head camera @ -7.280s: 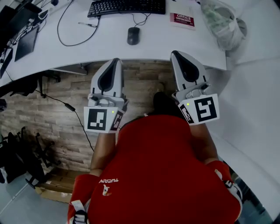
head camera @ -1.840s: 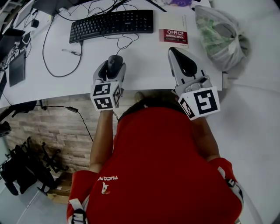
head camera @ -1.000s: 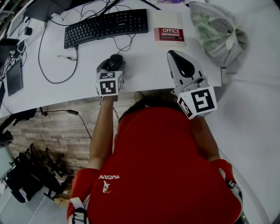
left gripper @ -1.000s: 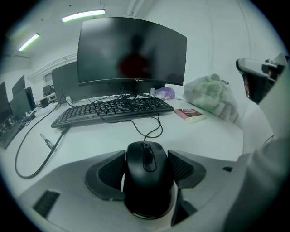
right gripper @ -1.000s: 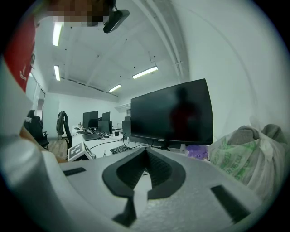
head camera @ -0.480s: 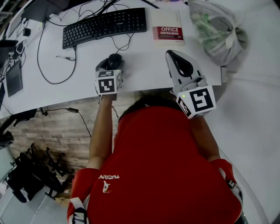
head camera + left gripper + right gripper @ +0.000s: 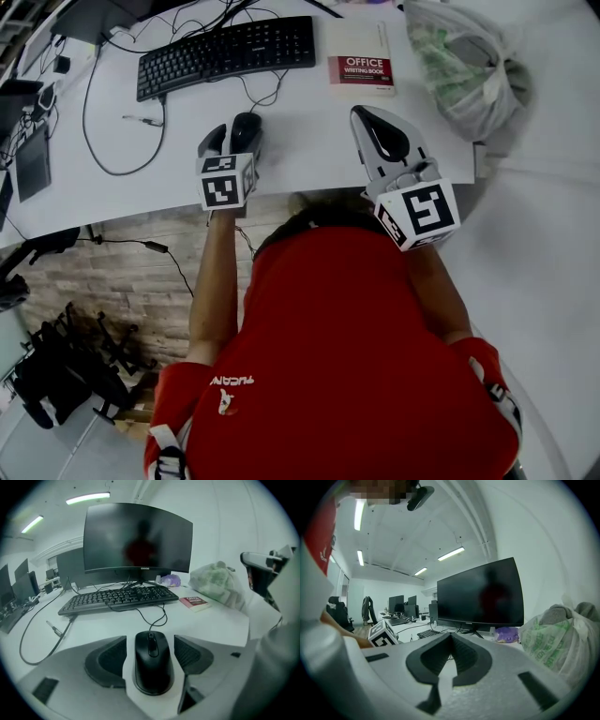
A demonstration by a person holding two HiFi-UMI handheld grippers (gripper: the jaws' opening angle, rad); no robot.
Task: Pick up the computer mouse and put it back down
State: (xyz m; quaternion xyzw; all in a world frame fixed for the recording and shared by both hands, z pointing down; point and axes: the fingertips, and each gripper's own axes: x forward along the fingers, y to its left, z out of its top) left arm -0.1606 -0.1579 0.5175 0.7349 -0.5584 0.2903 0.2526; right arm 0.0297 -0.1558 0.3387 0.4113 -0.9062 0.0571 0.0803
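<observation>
A black wired computer mouse [image 7: 246, 129] [image 7: 152, 660] lies flat on the white desk [image 7: 309, 141], in front of the keyboard. My left gripper [image 7: 234, 141] [image 7: 150, 639] is open and straddles it. One pad stands on each side of the mouse, and a thin strip of desk shows between the left pad and the mouse. My right gripper [image 7: 361, 112] [image 7: 451, 634] is shut on nothing, its jaws meeting at the tips. It hovers over the desk to the right of the mouse.
A black keyboard [image 7: 225, 54] [image 7: 117, 599] and a dark monitor [image 7: 138, 538] [image 7: 480, 595] stand behind the mouse. A red-labelled book [image 7: 361, 66] and a filled plastic bag [image 7: 464, 56] [image 7: 558, 639] are at the right. A pen [image 7: 142, 120] and looping cables lie at the left.
Since the earliest frame both grippers rose from below the desk edge, and the left reached the mouse. Over the last second the left gripper drew back slightly; the mouse stayed put.
</observation>
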